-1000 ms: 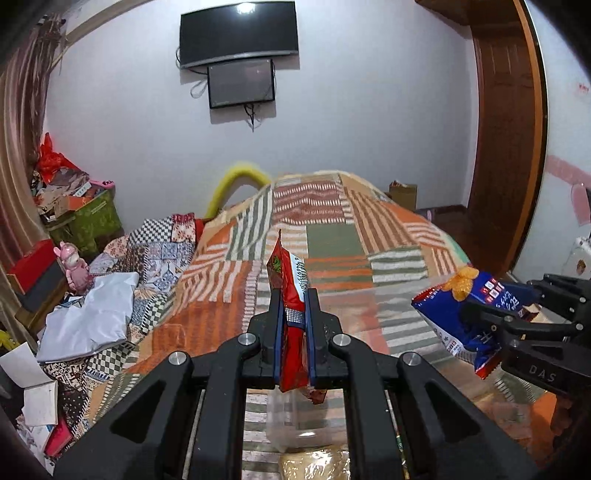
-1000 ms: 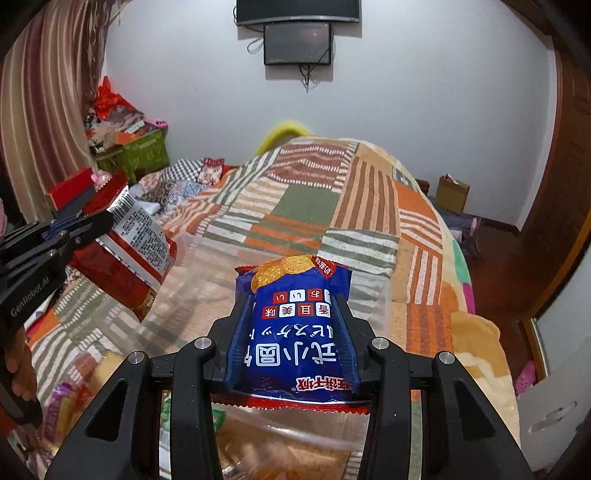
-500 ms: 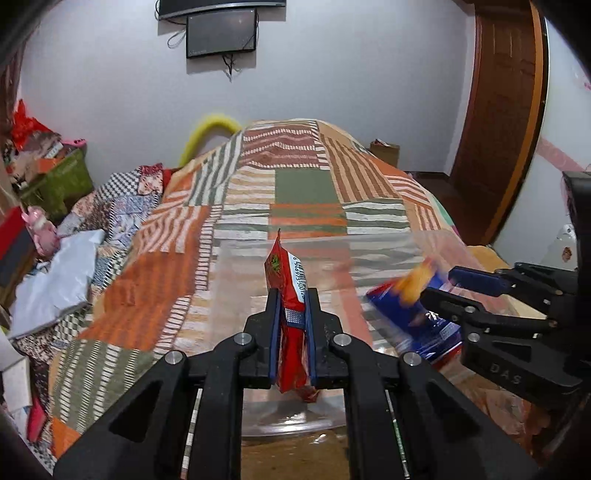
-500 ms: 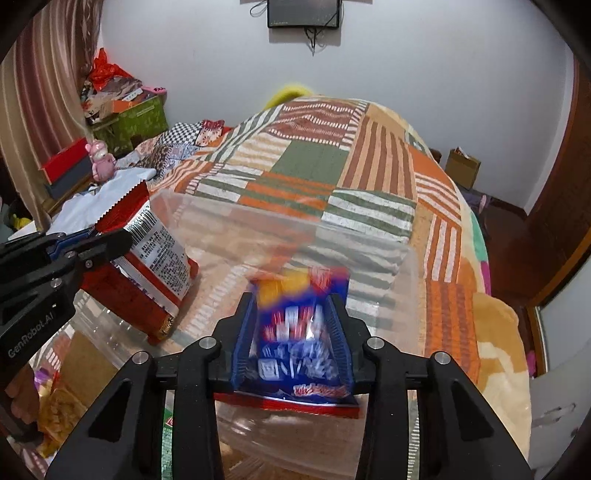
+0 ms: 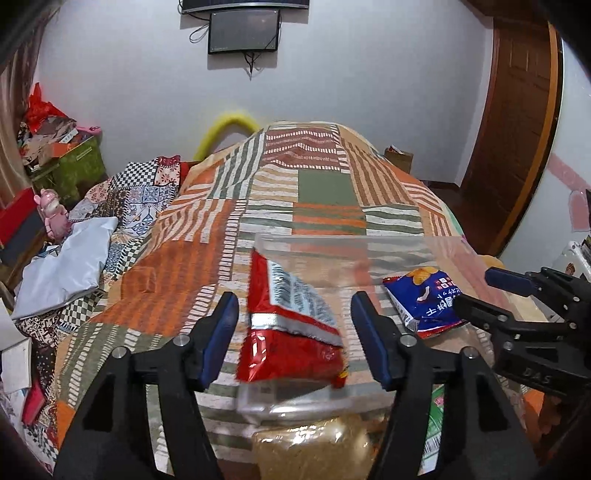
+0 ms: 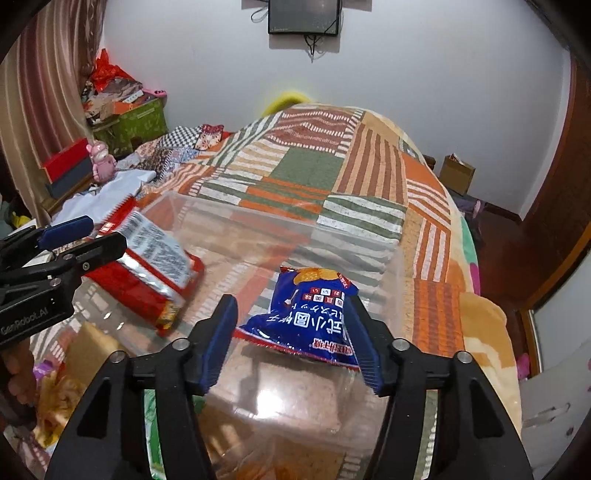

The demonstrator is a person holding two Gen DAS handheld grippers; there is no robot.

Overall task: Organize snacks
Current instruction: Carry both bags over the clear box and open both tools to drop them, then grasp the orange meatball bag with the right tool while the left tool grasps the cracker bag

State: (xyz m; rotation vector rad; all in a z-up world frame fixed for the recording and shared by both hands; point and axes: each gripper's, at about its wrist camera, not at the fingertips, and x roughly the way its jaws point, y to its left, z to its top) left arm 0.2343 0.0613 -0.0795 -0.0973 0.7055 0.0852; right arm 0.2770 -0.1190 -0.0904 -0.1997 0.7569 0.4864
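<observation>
Both grippers opening, unclamped: left (image 5: 293, 334) "GenRobot.AI", red packet (image 5: 291, 332); right (image 6: 291, 338) "DAS", blue packet (image 6: 310, 317).

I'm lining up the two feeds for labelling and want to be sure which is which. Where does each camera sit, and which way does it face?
Left wrist: on the left gripper, facing down over a clear bin on the bed; its own jaws are opening beside the red snack bag, with the right gripper showing at right.
Right wrist: on the right gripper, same direction; its own jaws are opening around the blue snack bag, with the left gripper at left.
Shared: both bags, the bin, the patchwork quilt, and the wall screen.
</observation>
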